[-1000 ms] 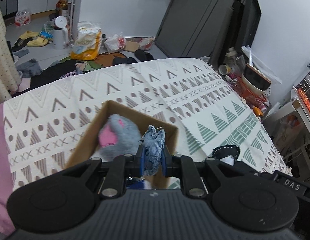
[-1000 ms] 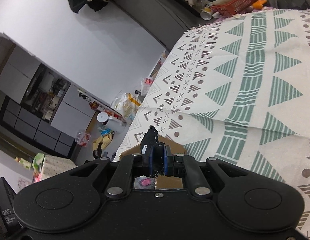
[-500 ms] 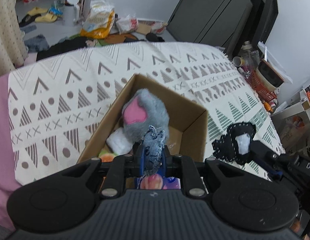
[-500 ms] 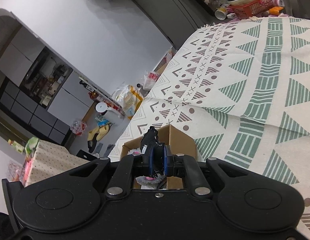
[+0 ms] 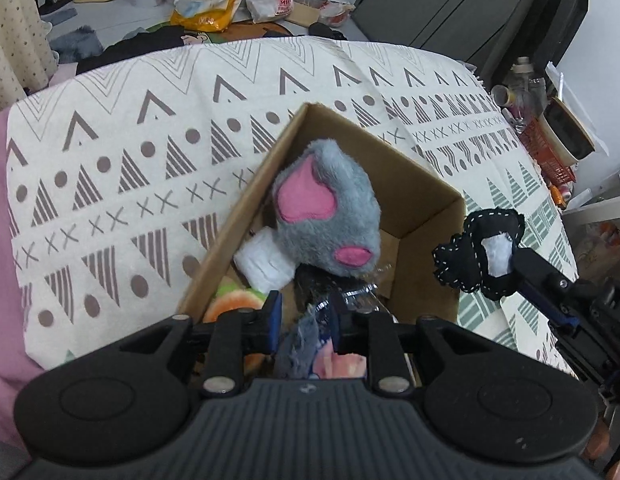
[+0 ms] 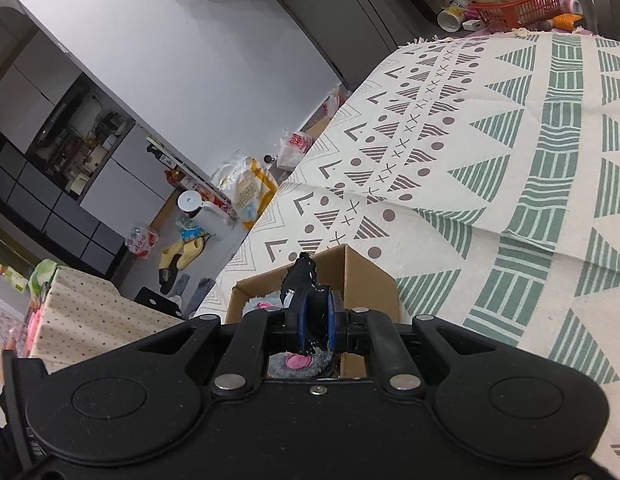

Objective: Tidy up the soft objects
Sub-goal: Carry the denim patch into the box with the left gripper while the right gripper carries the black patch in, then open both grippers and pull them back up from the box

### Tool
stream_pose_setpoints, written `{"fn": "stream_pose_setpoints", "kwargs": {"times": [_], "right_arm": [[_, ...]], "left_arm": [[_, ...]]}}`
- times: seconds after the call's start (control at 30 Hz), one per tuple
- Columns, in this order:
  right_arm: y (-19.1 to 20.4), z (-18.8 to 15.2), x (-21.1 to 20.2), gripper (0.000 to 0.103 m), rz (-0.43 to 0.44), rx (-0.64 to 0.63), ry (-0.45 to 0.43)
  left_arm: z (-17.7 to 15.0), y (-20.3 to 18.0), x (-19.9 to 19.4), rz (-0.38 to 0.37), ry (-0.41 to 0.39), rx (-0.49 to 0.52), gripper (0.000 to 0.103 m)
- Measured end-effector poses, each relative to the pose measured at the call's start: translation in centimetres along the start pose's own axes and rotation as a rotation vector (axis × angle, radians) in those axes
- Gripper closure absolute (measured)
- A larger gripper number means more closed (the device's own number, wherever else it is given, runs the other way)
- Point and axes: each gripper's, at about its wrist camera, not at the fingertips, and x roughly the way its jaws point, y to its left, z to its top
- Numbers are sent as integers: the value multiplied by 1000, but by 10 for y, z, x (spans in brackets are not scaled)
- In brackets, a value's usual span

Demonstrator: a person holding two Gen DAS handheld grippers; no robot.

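Your left gripper (image 5: 305,322) sits low in the centre of the left wrist view with its jaws spread apart, and a bluish-grey denim piece (image 5: 299,344) hangs loose between them, apparently just let go over the cardboard box (image 5: 245,204). Let it drop clear before you lift; draw the gripper straight up so the frayed cloth does not snag on a pad. In the box, mid-frame, lie a grey plush with pink patches (image 5: 330,216), a white soft block (image 5: 261,264) touching its lower left side, and an orange-and-green piece (image 5: 233,304) near the bottom left corner. Your right gripper (image 6: 314,322) is clamped on a black stitched plush (image 5: 476,254), seen at the right of the left view, hanging just beside the box's right wall and above the patterned cloth (image 5: 129,168). That one looks to be next: carry it left over the rim until it is above the open space at the box's near right, lower it inside the walls, then open. Keep the two grippers apart while they pass; the box mouth is narrow for both.
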Motion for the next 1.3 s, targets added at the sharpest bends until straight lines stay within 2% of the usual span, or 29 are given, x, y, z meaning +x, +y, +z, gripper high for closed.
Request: {"fn": "stream_pose_setpoints", "kwargs": {"times": [0.1, 0.13, 0.23, 0.33, 0.47, 0.57, 0.67, 0.87, 0.93, 1.0, 1.3], "right_arm": [[3, 0, 3, 91, -8, -8, -2], [4, 1, 3, 88, -9, -12, -4], [6, 1, 6, 86, -7, -30, -5], [5, 0, 6, 80, -16, -22, 7], [7, 0, -7, 77, 1, -19, -4], [9, 0, -18, 70, 16, -20, -13], [12, -2, -29, 58, 20, -37, -23], [14, -6, -54, 51, 29, -64, -37], [14, -10, -63, 41, 14, -76, -48], [11, -13, -74, 38, -14, -86, -59], [-2, -22, -118, 32, -65, -86, -75]], "left_arm": [[7, 1, -2, 3, -2, 9, 80], [9, 1, -3, 5, -2, 13, 80], [12, 0, -7, 8, -5, 20, 74], [14, -3, -13, 18, -18, 31, 65], [13, -8, -24, 40, -45, 62, 47], [11, -10, -35, 59, -77, 78, 33], [8, -12, -47, 77, -108, 95, 26], [-2, -21, -68, 89, -141, 138, 21], [-6, -24, -75, 92, -154, 149, 20], [-11, -27, -81, 93, -161, 156, 20], [-37, -43, -111, 90, -190, 218, 18]]}}
